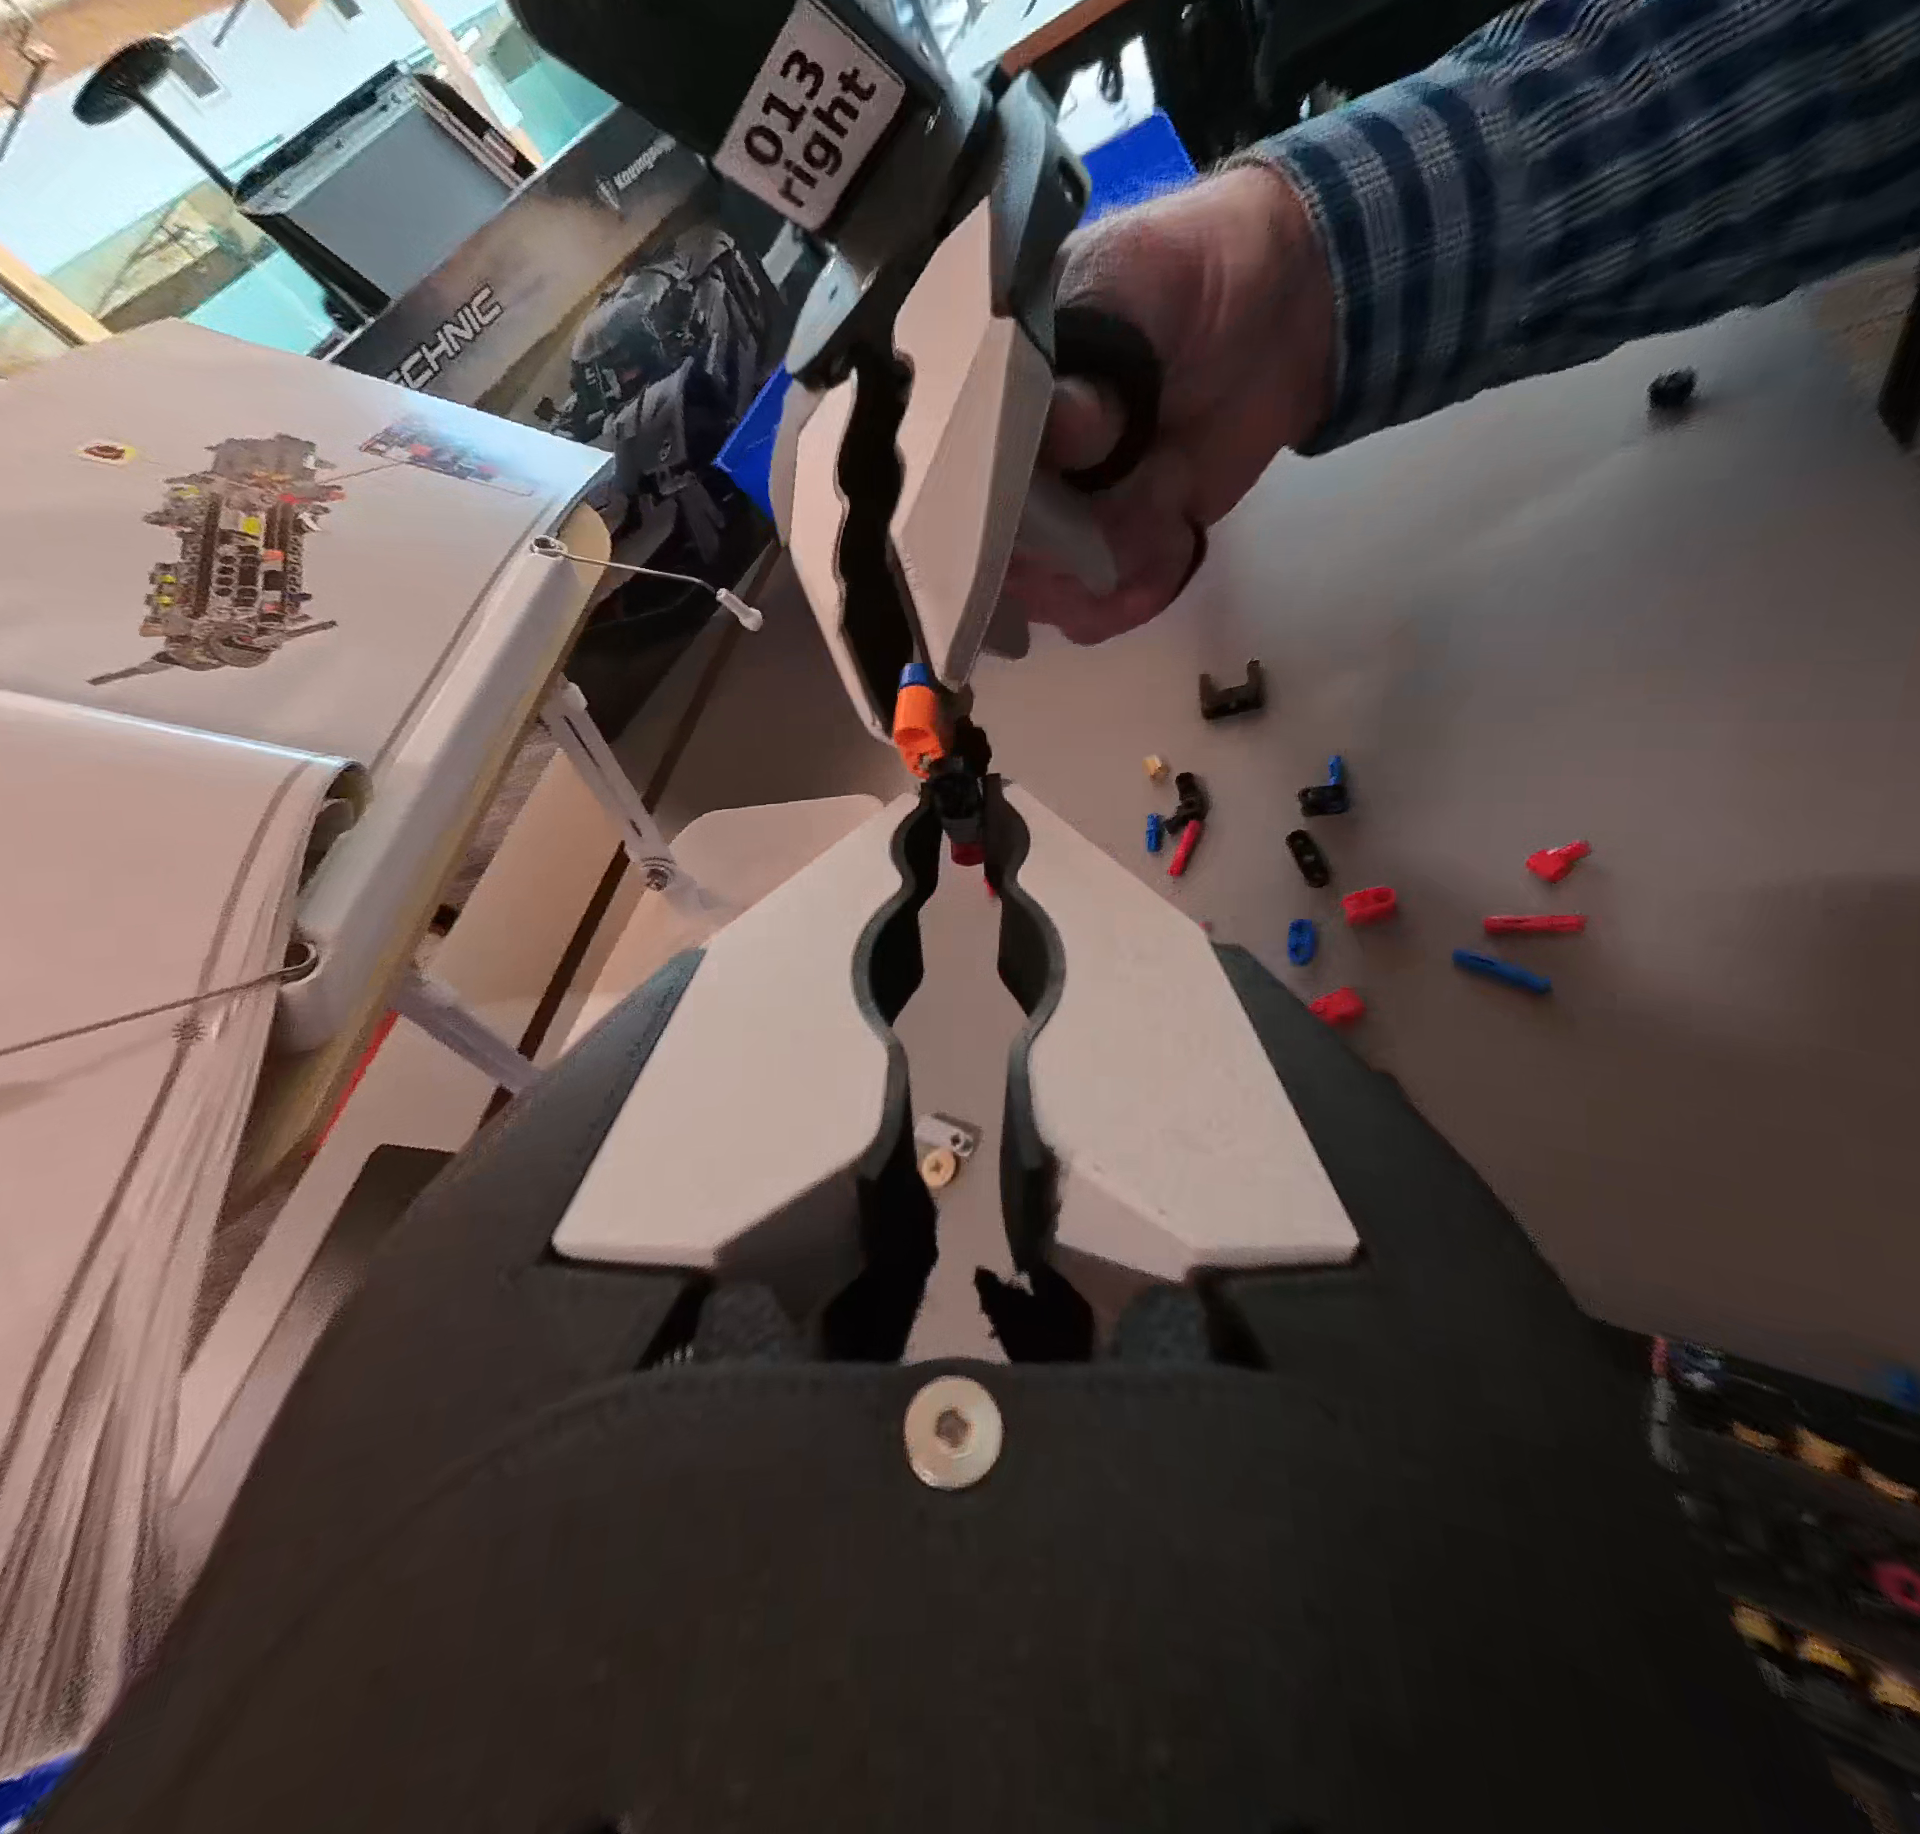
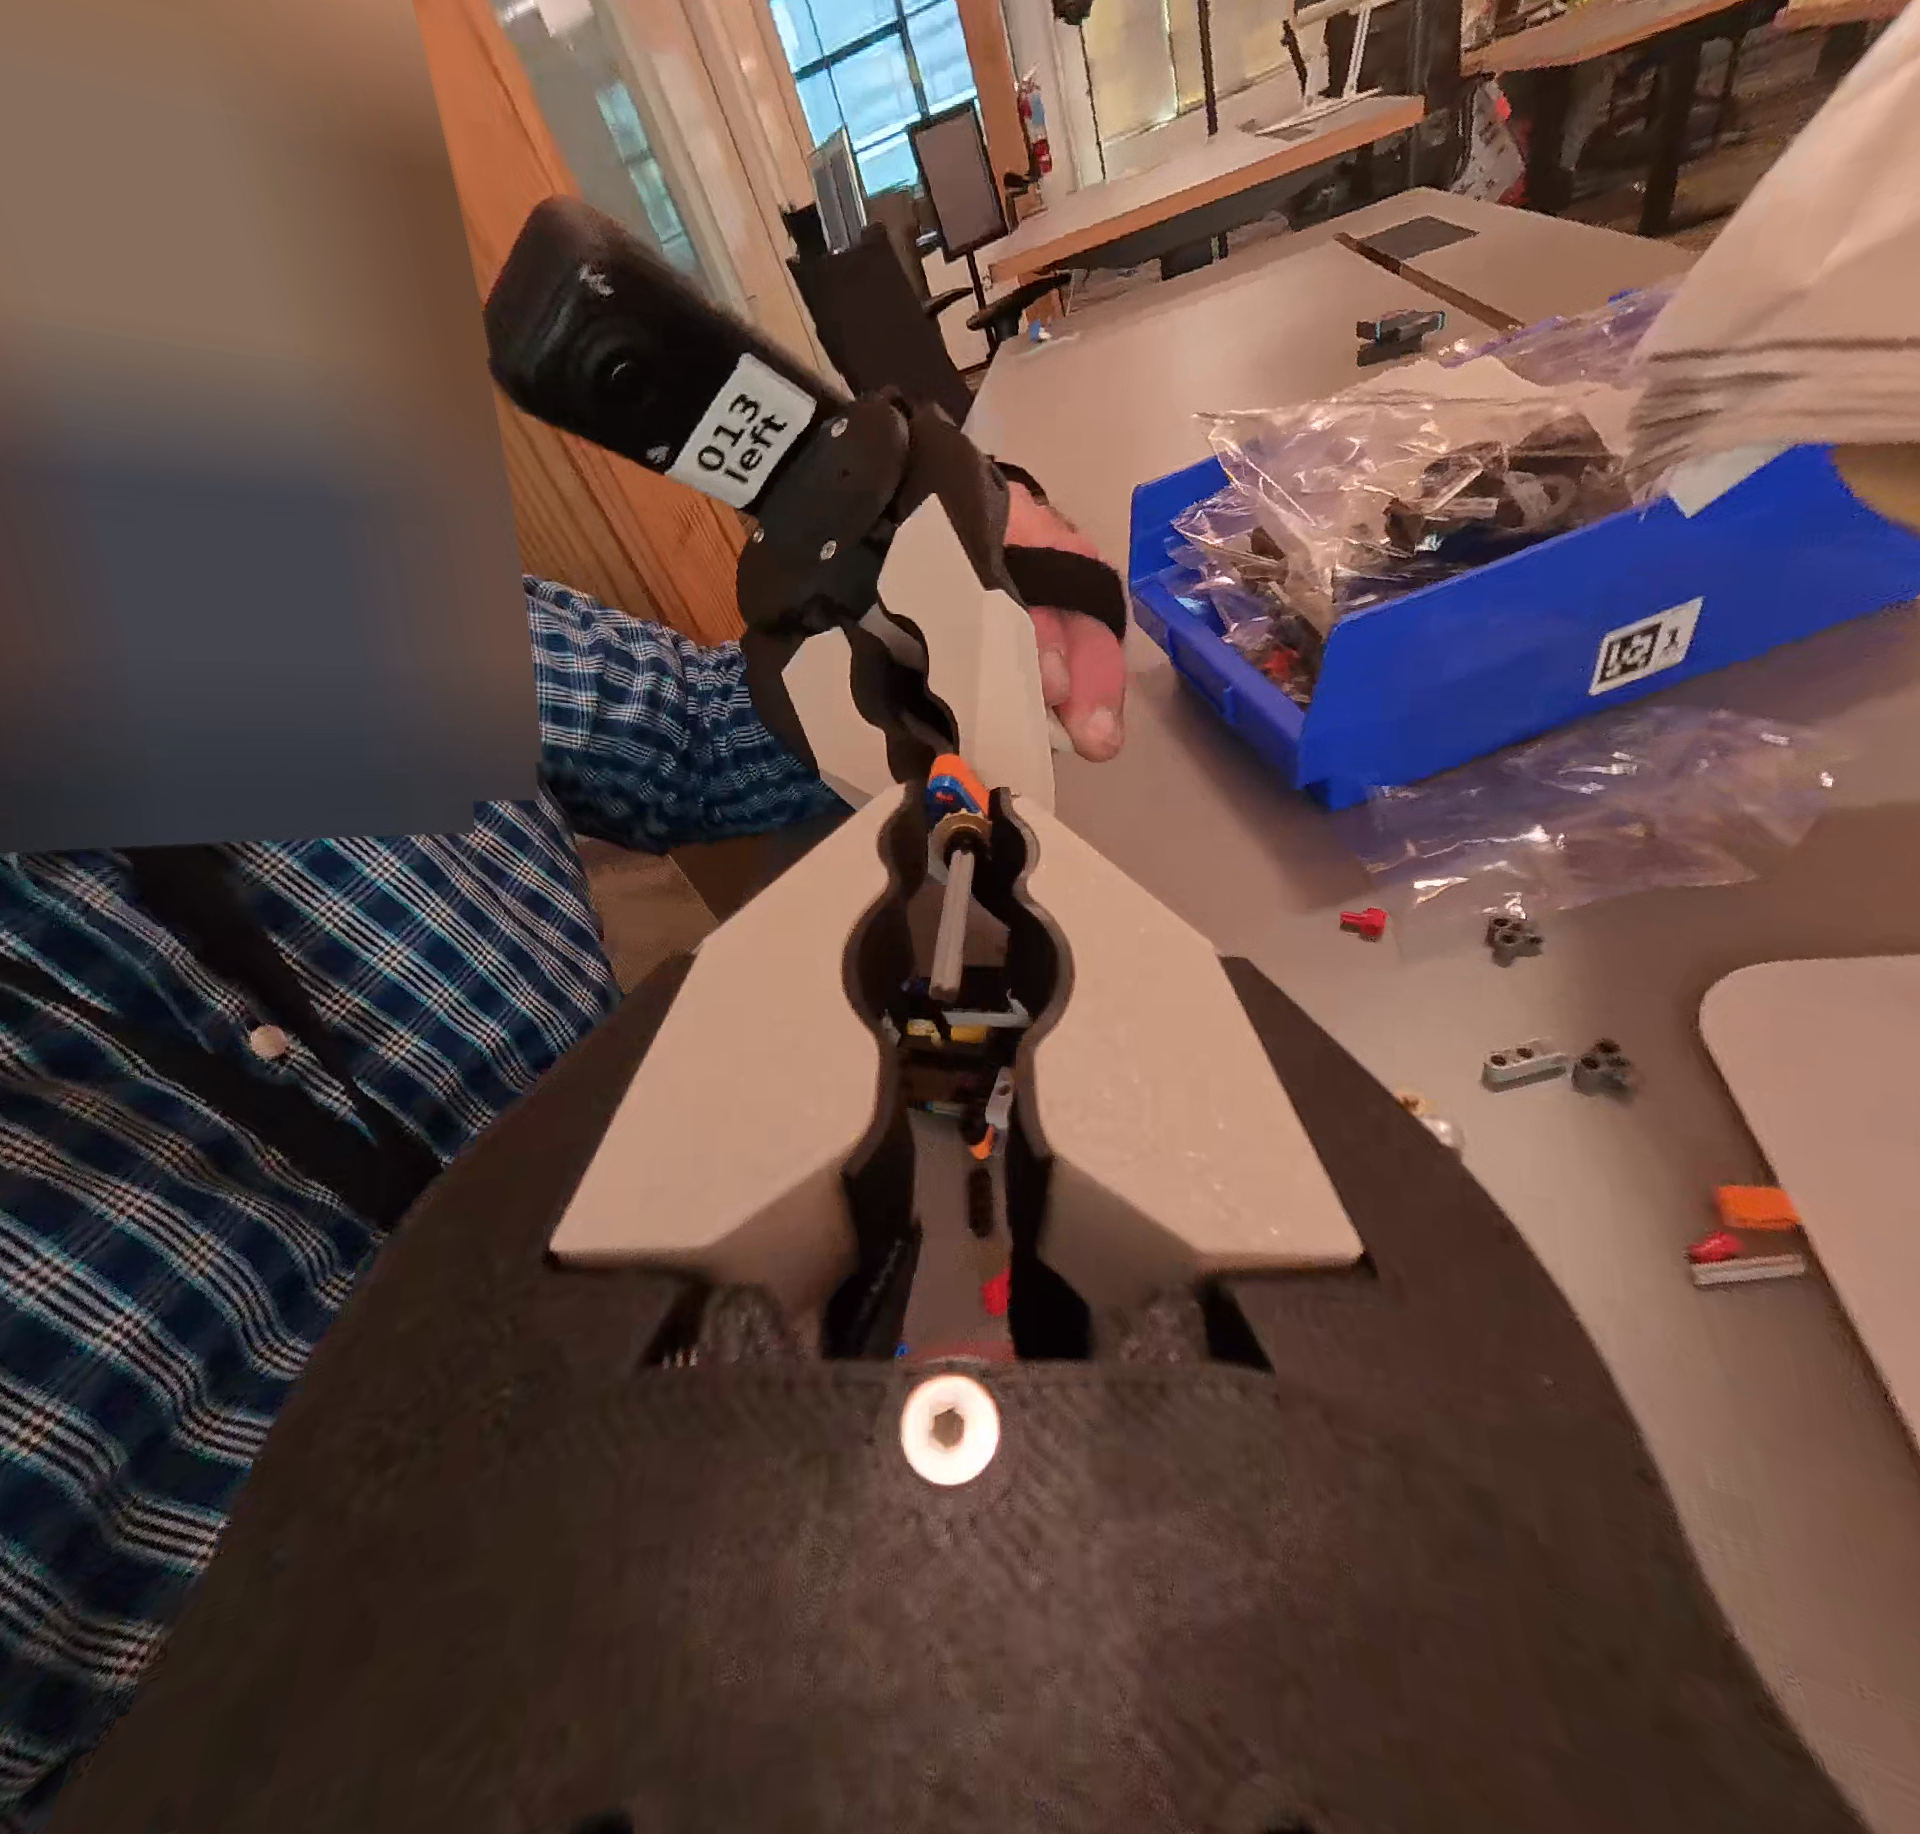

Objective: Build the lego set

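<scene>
bags [image 2: 1382, 496] in bin [image 2: 1475, 662], loose pieces [image 2: 1558, 1062] before it — on table [image 2: 1195, 413]

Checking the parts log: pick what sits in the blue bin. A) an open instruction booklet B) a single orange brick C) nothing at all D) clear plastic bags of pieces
D: the right wrist view shows the blue bin stuffed with clear plastic bags holding dark pieces.

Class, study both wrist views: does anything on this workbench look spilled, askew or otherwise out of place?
Nothing looks damaged. Loose red, blue and black pieces lie scattered on the table, and an empty plastic bag sprawls beside the blue bin. Both hand-held grippers, left and right, pinch one small assembly in mid-air.
</scene>
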A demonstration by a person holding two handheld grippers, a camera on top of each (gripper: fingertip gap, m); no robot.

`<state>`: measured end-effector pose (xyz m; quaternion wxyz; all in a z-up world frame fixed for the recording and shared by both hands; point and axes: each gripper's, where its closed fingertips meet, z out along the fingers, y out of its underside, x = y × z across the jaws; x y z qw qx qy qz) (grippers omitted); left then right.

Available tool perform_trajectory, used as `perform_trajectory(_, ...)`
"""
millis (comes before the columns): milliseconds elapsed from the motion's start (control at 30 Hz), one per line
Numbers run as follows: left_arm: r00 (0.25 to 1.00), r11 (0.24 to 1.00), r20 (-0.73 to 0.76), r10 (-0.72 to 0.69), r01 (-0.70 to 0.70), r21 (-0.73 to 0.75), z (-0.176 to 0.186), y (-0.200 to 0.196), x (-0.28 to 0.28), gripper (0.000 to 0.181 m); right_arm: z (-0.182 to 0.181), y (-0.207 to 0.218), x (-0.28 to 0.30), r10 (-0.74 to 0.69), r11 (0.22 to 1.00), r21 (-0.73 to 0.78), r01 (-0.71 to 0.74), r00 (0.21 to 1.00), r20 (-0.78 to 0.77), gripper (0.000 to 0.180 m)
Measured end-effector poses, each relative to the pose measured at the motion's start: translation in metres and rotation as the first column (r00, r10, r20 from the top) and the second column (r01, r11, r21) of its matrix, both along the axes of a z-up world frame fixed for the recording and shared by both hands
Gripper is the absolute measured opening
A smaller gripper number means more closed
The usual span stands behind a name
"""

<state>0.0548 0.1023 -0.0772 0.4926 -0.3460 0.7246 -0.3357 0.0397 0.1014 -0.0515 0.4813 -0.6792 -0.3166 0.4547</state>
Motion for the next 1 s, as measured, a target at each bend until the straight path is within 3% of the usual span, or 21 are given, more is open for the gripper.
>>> perform_trajectory(167, 1.000, 0.999, 0.018, 0.012, -0.013, 0.053, 0.000, 0.002, 0.000, 0.006, 0.000, 0.003, 0.001, -0.008, 0.993, -0.120, -0.006, 0.992, -0.122, 0.009)
perform_trajectory(267, 1.000, 1.000, 0.010, -0.026, 0.026, -0.015, 0.002, 0.000, -0.002, 0.005, 0.002, 0.000, 0.000, 0.021, 0.991, -0.127, -0.041, 0.987, -0.157, 0.009)
perform_trajectory(400, 0.996, 0.986, -0.004, -0.090, 0.088, -0.144, 0.004, -0.006, -0.005, 0.005, 0.001, -0.002, 0.000, 0.016, 1.000, -0.026, -0.017, 0.999, -0.028, 0.017)
perform_trajectory(633, 0.988, 0.951, -0.027, -0.155, 0.142, -0.275, 0.003, -0.010, -0.007, 0.005, 0.003, -0.006, -0.001, -0.005, 0.988, 0.155, -0.027, 0.979, 0.205, 0.006)
perform_trajectory(833, 0.977, 0.912, -0.029, -0.211, 0.186, -0.365, 0.006, -0.017, -0.009, 0.005, 0.004, -0.008, -0.003, -0.020, 0.979, 0.198, -0.037, 0.960, 0.278, 0.015)
perform_trajectory(900, 0.980, 0.918, -0.035, -0.198, 0.173, -0.356, 0.004, -0.015, -0.008, 0.005, 0.002, -0.008, -0.005, -0.025, 0.981, 0.193, -0.032, 0.958, 0.287, 0.004)
perform_trajectory(1000, 0.980, 0.923, -0.030, -0.197, 0.175, -0.342, 0.004, -0.016, -0.008, 0.005, 0.003, -0.007, -0.004, -0.018, 0.988, 0.152, -0.020, 0.970, 0.242, 0.003)
